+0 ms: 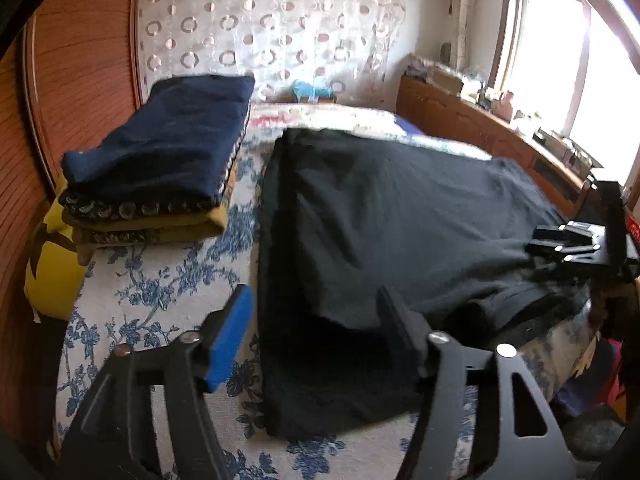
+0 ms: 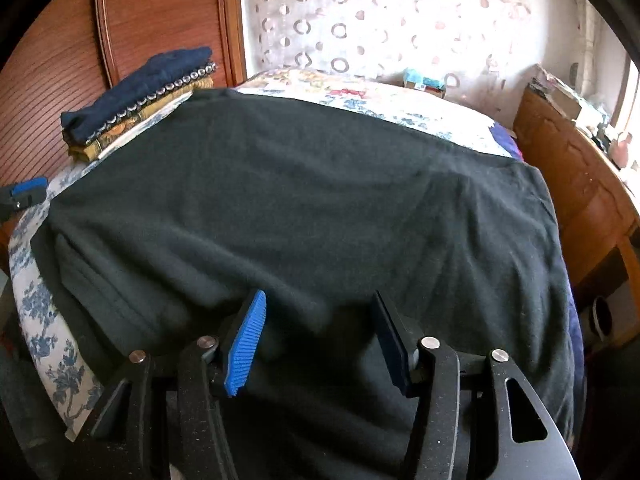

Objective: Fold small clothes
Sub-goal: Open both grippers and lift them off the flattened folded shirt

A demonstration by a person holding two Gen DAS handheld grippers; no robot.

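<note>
Black garment (image 2: 304, 208): matt, soft knit cloth, slightly fuzzy. Bed cover (image 1: 160, 292): printed floral cotton-like cloth, matt. Folded stack (image 1: 160, 152): dark cloth. Headboard (image 1: 80, 60): ribbed, semi-gloss wood. Right gripper (image 2: 320, 340): matt black plastic, ridged blue rubbery pads (image 2: 246, 344), shiny metal pins.

Daylight enters through the window (image 1: 560, 60), which is blown out to white in the left wrist view; glare spills over the cabinet (image 1: 500, 132) below it. Away from the window the wardrobe (image 1: 80, 80) sits dimmer. The black garment (image 2: 300, 208) shows little detail, with soft shadows in its folds. Both views bow strongly, with dark vignetted corners. Slight blur softens the bedsheet (image 1: 160, 300) pattern, possibly from motion.
</note>
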